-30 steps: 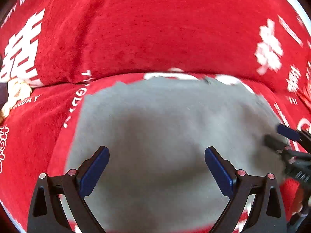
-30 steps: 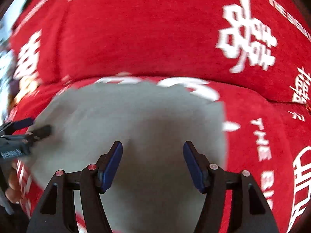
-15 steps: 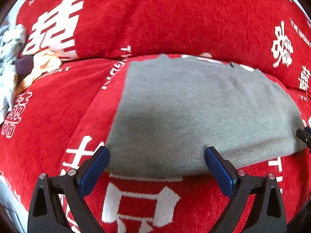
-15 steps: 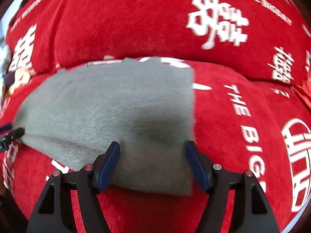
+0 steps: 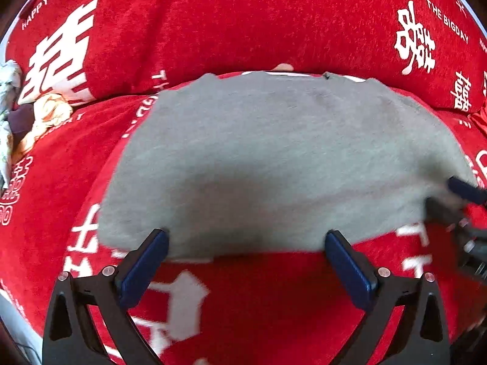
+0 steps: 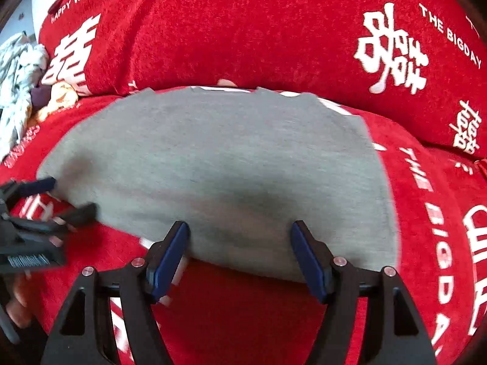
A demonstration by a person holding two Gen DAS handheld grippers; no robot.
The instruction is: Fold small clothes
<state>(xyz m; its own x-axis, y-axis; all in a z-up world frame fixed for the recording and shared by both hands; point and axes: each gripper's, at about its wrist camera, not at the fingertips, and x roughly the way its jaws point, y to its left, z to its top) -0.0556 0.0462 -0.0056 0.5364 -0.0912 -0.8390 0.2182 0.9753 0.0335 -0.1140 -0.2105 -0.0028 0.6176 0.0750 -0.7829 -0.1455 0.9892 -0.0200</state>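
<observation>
A grey garment [image 5: 274, 158] lies flat on the red sofa seat; it also shows in the right wrist view [image 6: 219, 164]. My left gripper [image 5: 246, 261] is open and empty, its blue pads at the garment's near edge, left of middle. My right gripper [image 6: 240, 252] is open and empty, at the near edge toward the garment's right side. Each gripper shows in the other's view: the right one at the far right [image 5: 456, 197], the left one at the far left [image 6: 57, 197], both with jaws apart at the garment's near corners.
The sofa cover is red with white characters and lettering; the backrest [image 5: 243, 21] rises behind the garment. A pile of other clothes [image 5: 33, 115] lies at the far left of the seat, also in the right wrist view [image 6: 24, 76].
Both grippers pulled back from over the garment to its near edge, then crept forward a little. Both stayed open and empty. The garment lies unmoved.
</observation>
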